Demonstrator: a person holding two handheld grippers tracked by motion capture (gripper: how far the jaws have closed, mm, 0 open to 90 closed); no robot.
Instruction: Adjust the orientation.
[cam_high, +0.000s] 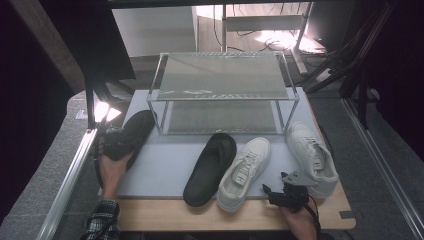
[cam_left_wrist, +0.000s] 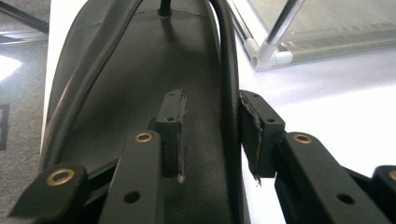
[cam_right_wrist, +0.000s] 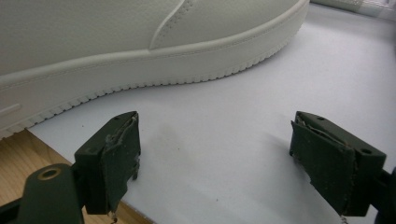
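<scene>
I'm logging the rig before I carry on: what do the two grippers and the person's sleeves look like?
Both grippers are black. The left gripper has brass-coloured rivets on its linkage and worn, frayed pads. The right gripper has dark blocky pads, frayed at the edges, a grey three-cornered plate on top and a black cable. The left forearm wears a black-and-white checked sleeve.

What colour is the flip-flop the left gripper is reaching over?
Black. The flip-flop shows best in the left gripper view.

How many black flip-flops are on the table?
2: one flip-flop at the left edge, with the left gripper astride its rim; one mid-table beside a white sneaker.
</scene>
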